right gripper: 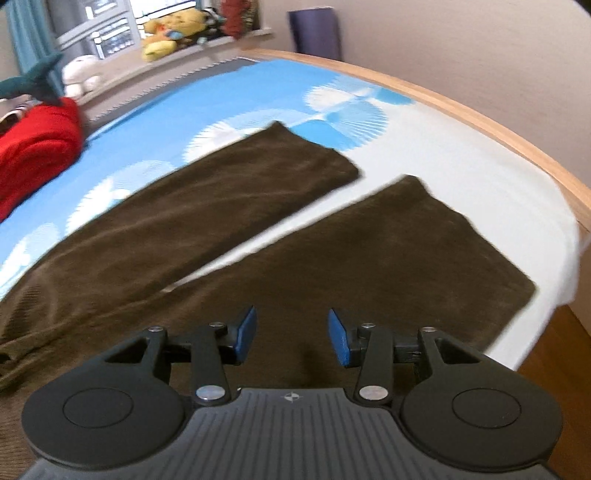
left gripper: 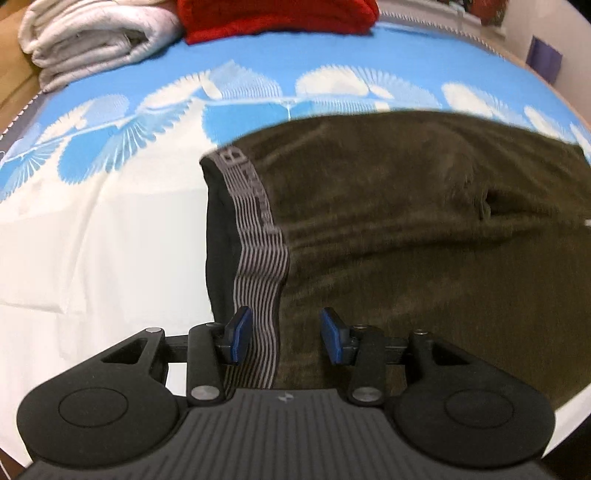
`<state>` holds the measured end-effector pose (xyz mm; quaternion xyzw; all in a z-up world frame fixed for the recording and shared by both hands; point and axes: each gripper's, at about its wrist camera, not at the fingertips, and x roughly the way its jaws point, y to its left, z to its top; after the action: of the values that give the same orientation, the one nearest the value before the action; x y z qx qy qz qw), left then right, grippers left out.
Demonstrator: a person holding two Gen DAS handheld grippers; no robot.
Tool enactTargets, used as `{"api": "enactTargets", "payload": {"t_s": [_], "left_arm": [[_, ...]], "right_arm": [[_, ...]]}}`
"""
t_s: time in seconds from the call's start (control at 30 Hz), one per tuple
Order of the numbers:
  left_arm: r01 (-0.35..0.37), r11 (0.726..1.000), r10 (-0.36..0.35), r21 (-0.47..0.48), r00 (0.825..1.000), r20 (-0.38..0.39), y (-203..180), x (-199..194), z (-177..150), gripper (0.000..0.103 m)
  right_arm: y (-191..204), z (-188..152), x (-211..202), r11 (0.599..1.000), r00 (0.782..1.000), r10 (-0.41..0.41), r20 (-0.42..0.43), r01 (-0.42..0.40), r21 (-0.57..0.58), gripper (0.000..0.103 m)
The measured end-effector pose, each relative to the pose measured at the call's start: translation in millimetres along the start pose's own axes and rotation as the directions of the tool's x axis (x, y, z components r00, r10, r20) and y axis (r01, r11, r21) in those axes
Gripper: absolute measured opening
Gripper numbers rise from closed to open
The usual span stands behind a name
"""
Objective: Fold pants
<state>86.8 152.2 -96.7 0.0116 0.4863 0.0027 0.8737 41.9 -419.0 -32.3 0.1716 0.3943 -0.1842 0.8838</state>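
Note:
Olive-brown pants (left gripper: pixel 406 206) lie flat on the bed, their grey striped waistband (left gripper: pixel 258 258) running toward me in the left wrist view. My left gripper (left gripper: pixel 286 338) hovers just above the near end of that waistband, open, its blue pads (left gripper: pixel 238 334) apart and pressing on nothing. In the right wrist view the two legs spread in a V: the far leg (right gripper: pixel 221 199) and the near leg (right gripper: pixel 388 266). Over the near leg's upper part my right gripper (right gripper: pixel 291 336) stands open, with only cloth showing below its gap.
The bed sheet (left gripper: pixel 110 229) is white with a blue fan pattern. A folded white blanket (left gripper: pixel 92 37) and red cloth (left gripper: pixel 277 18) lie at the far end. A wooden bed frame (right gripper: pixel 517 147) edges the right side; plush toys (right gripper: pixel 170 33) sit on the sill.

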Motion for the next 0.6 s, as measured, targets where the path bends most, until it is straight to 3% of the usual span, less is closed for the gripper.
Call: {"api": "enactTargets", "payload": {"t_s": [0.17, 0.3, 0.37, 0.47, 0.5, 0.6], "left_arm": [[-0.006, 1.000, 0.006, -0.014, 0.999, 0.043, -9, -6, 11, 0.043], [0.004, 1.000, -0.004, -0.001, 0.998, 0.062, -20, -6, 18, 0.008], [0.028, 1.000, -0.028, 0.012, 0.998, 0.062, -26, -5, 23, 0.001], [0.043, 0.999, -0.043, 0.015, 0.997, 0.065, -33, -1, 29, 0.001], [0.067, 0.998, -0.066, -0.012, 0.996, 0.062, -32, 0, 33, 0.001], [0.161, 0.968, -0.159, -0.191, 0.987, 0.024, -18, 5, 50, 0.001]], "right_arm": [[40, 9, 7, 0.997, 0.997, 0.078, 0.012, -0.078, -0.015, 0.045], [72, 16, 10, 0.989, 0.990, 0.141, 0.024, -0.140, -0.035, 0.045], [85, 19, 9, 0.985, 0.985, 0.168, 0.034, -0.166, -0.048, 0.036], [104, 24, 7, 0.976, 0.977, 0.203, 0.058, -0.198, -0.088, 0.015], [110, 25, 7, 0.974, 0.976, 0.210, 0.066, -0.202, -0.104, 0.009], [127, 30, 9, 0.965, 0.968, 0.239, 0.073, -0.229, -0.130, 0.008]]}}
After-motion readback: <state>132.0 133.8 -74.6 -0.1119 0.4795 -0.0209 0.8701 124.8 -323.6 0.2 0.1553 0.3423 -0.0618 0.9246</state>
